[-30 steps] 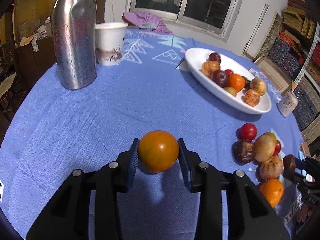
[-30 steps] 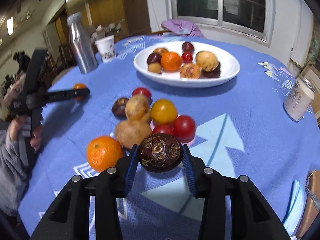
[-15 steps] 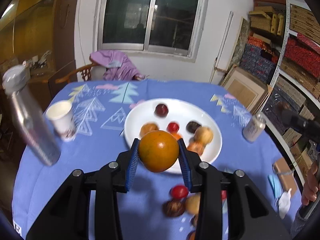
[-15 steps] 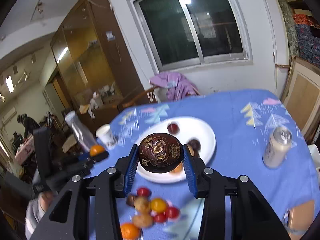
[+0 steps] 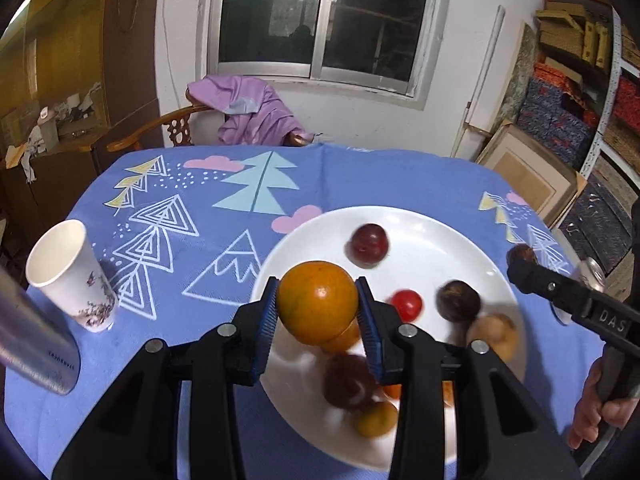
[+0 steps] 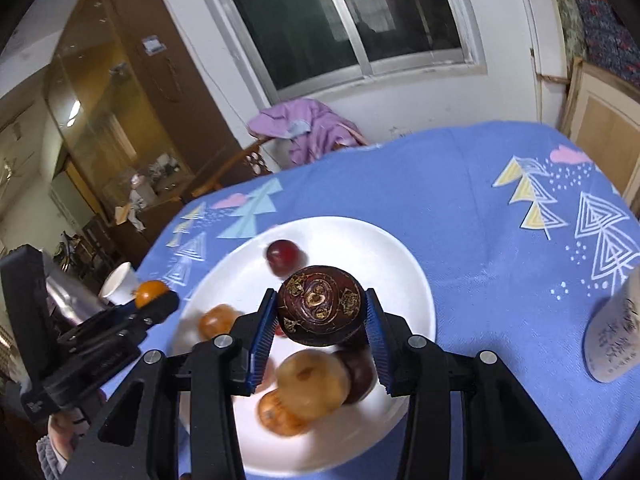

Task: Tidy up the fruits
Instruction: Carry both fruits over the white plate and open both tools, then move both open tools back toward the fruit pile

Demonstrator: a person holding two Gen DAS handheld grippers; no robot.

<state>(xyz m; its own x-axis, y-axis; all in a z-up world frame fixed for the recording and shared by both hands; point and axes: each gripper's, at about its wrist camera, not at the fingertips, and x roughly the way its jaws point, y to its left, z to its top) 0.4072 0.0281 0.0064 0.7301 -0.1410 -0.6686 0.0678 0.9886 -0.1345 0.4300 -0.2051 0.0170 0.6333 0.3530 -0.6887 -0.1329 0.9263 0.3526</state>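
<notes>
The left tongs (image 5: pixel 318 312) are clamped on an orange (image 5: pixel 318 300), their blue pads pressed against its two sides at about its widest part; the fruit hangs above the near-left part of the white plate (image 5: pixel 420 224), not touching it; the right tongs (image 6: pixel 321 320) are clamped in the same way on a dark brown fruit (image 6: pixel 322 306) with gold-flecked scars on its skin, held over the middle of the same plate.

Ahead of the left tongs on the plate lie a dark red plum (image 5: pixel 368 245), a small red tomato (image 5: pixel 407 304) and a brown round fruit (image 5: pixel 458 301); below and behind the pads more fruit lies blurred; to the left of the tongs stand a paper cup (image 5: pixel 68 276) and a metal bottle (image 5: pixel 36 344), well apart from the plate.

Both held fruits look firm and fairly light, round and smooth, so they would likely roll once let go; the orange has a slightly yielding peel that the ribbed pads should hold well; the dark fruit seems hard-shelled and glossy, perhaps more apt to slip; a hold across the widest part, as now, suits both; lowering each close to a bare patch of plate before letting go should keep it from bouncing into its neighbours or rolling over the shallow rim.
</notes>
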